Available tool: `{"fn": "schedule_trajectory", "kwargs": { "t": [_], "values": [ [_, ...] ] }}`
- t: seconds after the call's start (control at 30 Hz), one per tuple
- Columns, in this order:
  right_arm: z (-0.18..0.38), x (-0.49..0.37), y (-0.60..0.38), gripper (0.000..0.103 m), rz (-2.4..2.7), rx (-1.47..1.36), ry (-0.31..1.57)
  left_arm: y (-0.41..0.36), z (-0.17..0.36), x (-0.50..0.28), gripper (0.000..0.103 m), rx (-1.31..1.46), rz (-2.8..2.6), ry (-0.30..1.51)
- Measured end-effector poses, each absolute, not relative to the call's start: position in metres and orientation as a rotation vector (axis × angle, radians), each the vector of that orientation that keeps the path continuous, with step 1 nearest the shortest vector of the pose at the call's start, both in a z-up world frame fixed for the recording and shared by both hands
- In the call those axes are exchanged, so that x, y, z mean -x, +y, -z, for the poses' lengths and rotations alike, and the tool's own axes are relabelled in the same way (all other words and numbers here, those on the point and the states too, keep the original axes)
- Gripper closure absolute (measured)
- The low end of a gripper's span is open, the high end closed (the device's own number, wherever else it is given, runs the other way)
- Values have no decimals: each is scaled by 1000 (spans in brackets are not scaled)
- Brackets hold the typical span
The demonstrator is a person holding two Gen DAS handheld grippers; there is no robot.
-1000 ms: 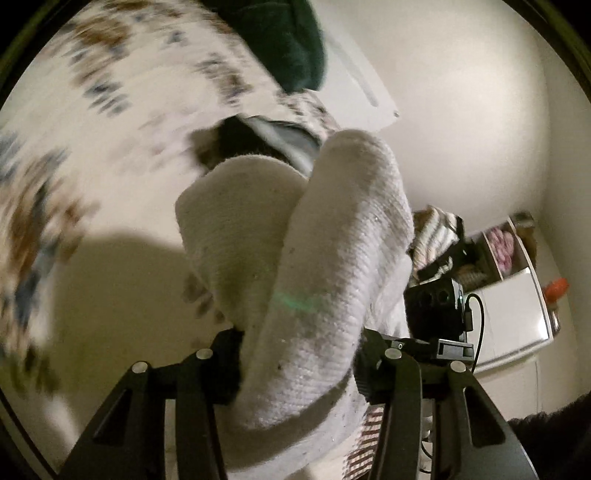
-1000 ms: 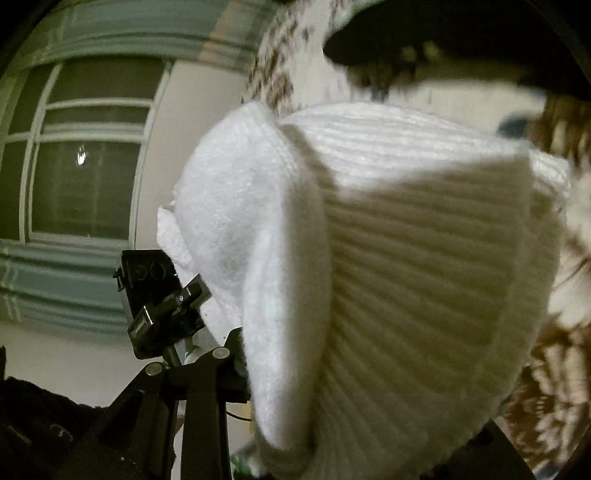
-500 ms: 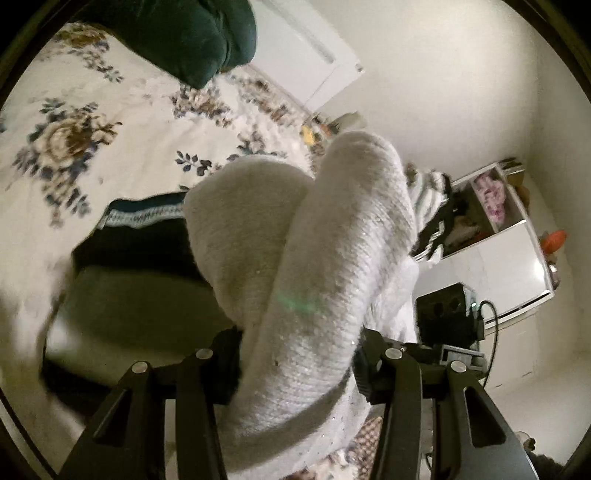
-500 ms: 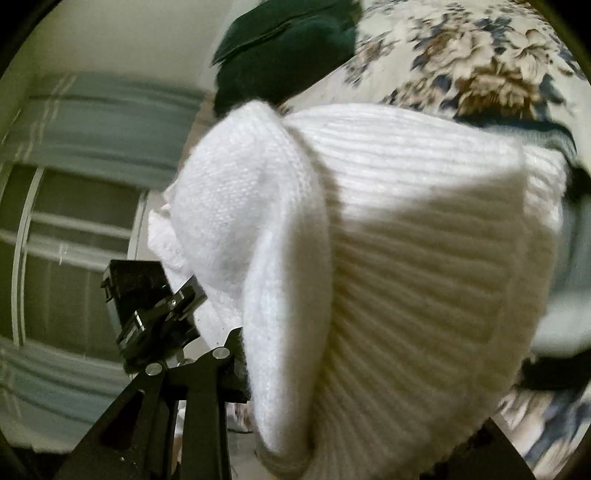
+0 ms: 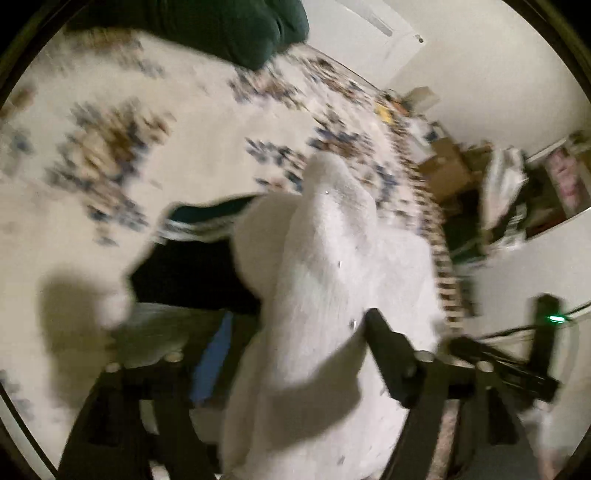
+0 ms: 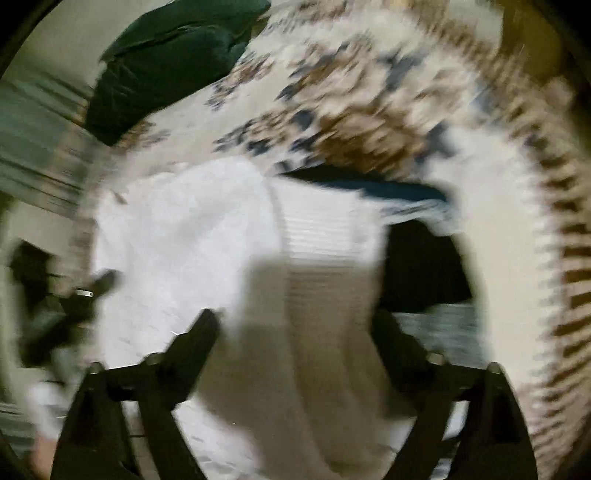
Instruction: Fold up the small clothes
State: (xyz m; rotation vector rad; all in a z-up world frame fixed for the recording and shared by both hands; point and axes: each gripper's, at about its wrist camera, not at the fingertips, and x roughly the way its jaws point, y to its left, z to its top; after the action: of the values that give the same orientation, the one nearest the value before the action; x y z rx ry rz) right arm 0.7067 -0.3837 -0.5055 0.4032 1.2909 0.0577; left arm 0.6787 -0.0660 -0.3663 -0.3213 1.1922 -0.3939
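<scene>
Low in both blurred frames, over the floral bedspread (image 5: pixel 207 158), the left gripper (image 5: pixel 280 354) and right gripper (image 6: pixel 295 339) are opening, the white sock (image 5: pixel 332 280) slack between their jaws, so I'd let it drop flat beside the dark garment (image 5: pixel 192 273).

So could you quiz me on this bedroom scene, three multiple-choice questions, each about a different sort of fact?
1. Where does the dark green pillow lie?
A. on the flowered bedspread
B. on the floor
C. on a chair

2. What colour is the sock between the fingers of the left tool?
A. red
B. white
C. black

3. How do the right tool fingers stand?
A. clamped tight together
B. spread apart, opening
C. folded away out of sight

Answers: 1 A, it rests at the bedspread's far end. 2 B, the knit is plainly white. 3 B, wide gap shows, with the sock loose inside it.
</scene>
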Motion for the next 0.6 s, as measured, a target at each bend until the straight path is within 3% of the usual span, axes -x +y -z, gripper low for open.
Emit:
{"fn": "schedule_trajectory", "kwargs": {
  "t": [0.07, 0.13, 0.6],
  "values": [
    [487, -688, -377, 0, 54, -288, 1244, -71, 347, -658, 17, 207, 303, 1148],
    [468, -663, -373, 0, 138, -232, 1201, -74, 335, -640, 8, 135, 237, 1116],
    [351, -537, -327, 0, 273, -138, 1029, -87, 246, -527, 8, -49, 107, 996]
  ]
}}
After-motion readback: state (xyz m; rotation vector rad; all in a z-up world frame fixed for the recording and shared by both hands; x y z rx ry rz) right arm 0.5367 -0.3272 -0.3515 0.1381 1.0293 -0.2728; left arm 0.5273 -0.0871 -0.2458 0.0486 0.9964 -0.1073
